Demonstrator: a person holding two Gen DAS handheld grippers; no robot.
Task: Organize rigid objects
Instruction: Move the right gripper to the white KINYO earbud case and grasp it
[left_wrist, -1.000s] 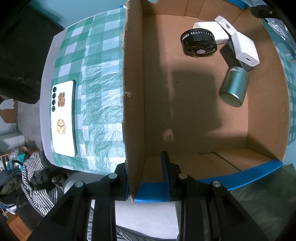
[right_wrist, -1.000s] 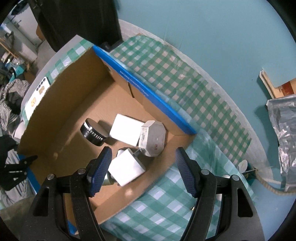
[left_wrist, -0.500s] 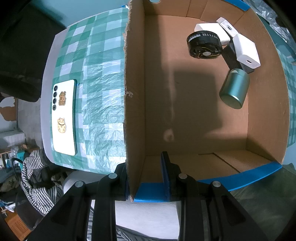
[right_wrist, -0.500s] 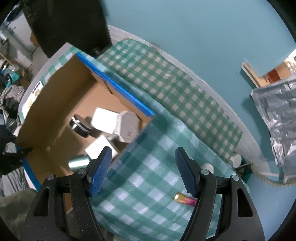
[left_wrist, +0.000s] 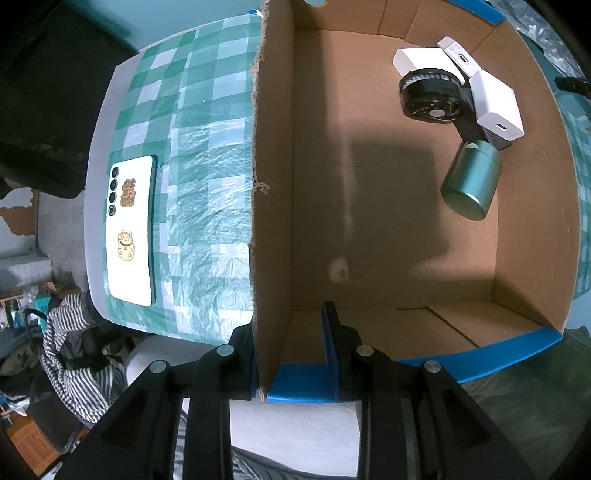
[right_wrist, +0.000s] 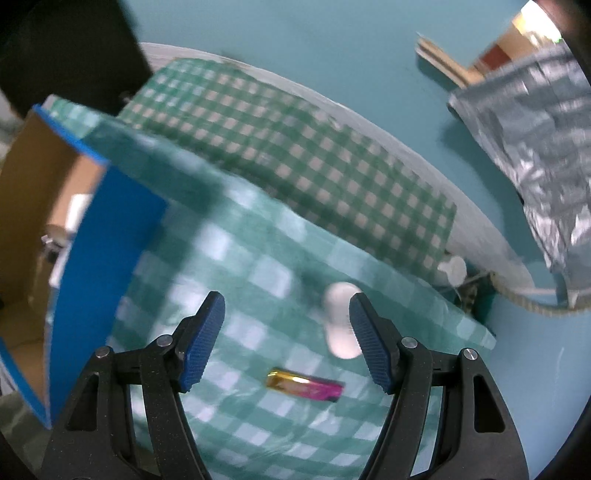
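Observation:
My left gripper (left_wrist: 291, 354) is shut on the near corner wall of the cardboard box (left_wrist: 273, 206). Inside the box, at the far right, lie a green metal canister (left_wrist: 471, 181), a black round fan-like object (left_wrist: 430, 96), and white chargers (left_wrist: 496, 107). A white phone (left_wrist: 130, 229) lies on the checked cloth left of the box. My right gripper (right_wrist: 286, 336) is open above the cloth, outside the box (right_wrist: 85, 266). A gold-and-pink lighter-like stick (right_wrist: 304, 384) and a white oval object (right_wrist: 340, 321) lie between and just ahead of its fingers.
The green checked tablecloth (right_wrist: 295, 162) covers a round table whose edge curves close behind the objects. A silver foil bag (right_wrist: 532, 147) hangs at the right. Striped clothing (left_wrist: 77, 354) sits below the table's left edge.
My right gripper has swung right, away from above the box to over the cloth, bringing the stick and white oval object into view. The left gripper has stayed clamped on the box.

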